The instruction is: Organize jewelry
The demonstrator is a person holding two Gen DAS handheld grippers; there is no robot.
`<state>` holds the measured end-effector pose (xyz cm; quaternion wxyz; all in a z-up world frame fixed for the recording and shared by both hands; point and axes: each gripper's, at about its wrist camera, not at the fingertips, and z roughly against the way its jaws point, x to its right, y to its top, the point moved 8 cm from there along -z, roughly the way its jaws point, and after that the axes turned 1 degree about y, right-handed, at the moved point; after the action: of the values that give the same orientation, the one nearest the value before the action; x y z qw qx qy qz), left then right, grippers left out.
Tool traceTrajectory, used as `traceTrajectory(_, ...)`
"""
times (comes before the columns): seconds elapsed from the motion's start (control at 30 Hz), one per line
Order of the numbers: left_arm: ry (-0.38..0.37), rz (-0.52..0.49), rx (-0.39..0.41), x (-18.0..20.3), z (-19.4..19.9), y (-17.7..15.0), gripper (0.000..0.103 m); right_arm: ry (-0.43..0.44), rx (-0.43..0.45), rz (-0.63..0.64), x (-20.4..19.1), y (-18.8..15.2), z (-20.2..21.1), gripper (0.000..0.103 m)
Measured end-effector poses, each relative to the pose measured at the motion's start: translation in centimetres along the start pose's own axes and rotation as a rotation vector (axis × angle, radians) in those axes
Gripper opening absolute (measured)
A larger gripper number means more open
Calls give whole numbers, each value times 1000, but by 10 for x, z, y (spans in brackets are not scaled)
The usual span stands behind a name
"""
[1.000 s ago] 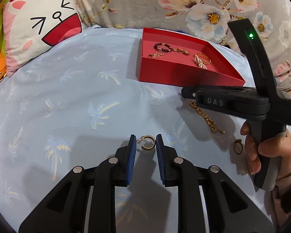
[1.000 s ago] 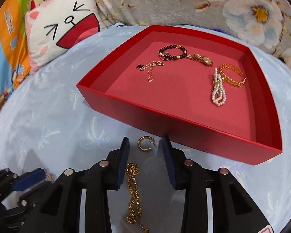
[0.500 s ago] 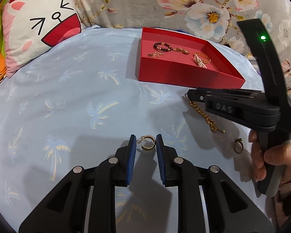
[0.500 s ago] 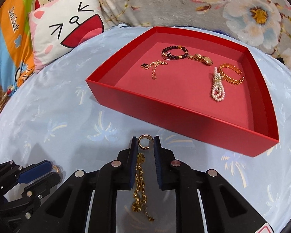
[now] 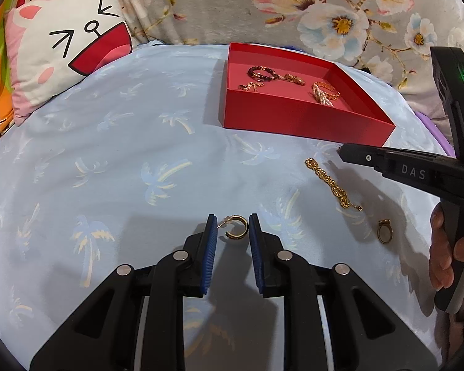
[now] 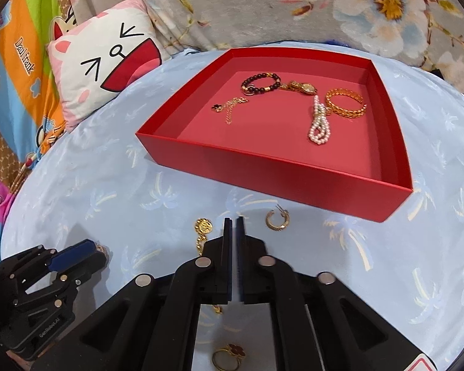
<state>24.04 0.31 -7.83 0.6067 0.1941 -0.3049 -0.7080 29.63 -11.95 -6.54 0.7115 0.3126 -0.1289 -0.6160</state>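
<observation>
My left gripper (image 5: 232, 225) is shut on a gold hoop earring (image 5: 236, 227), which spans the gap between its blue pads just above the blue sheet. My right gripper (image 6: 234, 219) has its jaws closing to a thin slit, and nothing is between them. A second hoop earring (image 6: 277, 219) lies on the sheet just right of its fingertips. A gold chain (image 6: 204, 227) lies just to their left, with a flower ring (image 6: 229, 355) under the gripper. The red tray (image 6: 263, 167) beyond holds a beaded bracelet (image 6: 259, 83), a pearl strand (image 6: 318, 123) and a gold bangle (image 6: 345, 105).
A cat-face cushion (image 5: 68, 58) leans at the back left, with floral fabric (image 5: 324, 6) behind the tray. A striped cartoon blanket (image 6: 15, 77) hangs at the far left. A person's hand (image 5: 448, 247) grips the right gripper's handle. The chain (image 5: 331, 182) and ring (image 5: 384, 231) lie between the two grippers.
My right gripper's jaws closed from wide to nearly together. The second hoop earring that stood between them now lies free to their right. The left gripper has not moved.
</observation>
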Motion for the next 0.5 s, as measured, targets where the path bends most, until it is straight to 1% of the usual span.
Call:
traceTrajectory(0.03,1,0,0,0,0,0,20,2,-2,13,-4,1,-2,17)
traceTrajectory(0.1,1,1,1,0,0,0,20,-5,3,36,-9,3,-3,23)
traceTrajectory(0.2,-1,6,-2,-1,0,0,20,-11,-10,59,-16,2,-9,24)
traceTrajectory(0.27,-2,8,-3,-1,0,0,20,-27,-5,50,-12,1,-7,24)
traceTrajectory(0.4,-10,11,-3,-1,-1,0,20,-80,17,16,13,-4,3,24)
traceTrajectory(0.5,-16,7,-5,0,-2,1,20,-108,13,-10,32,-6,5,27)
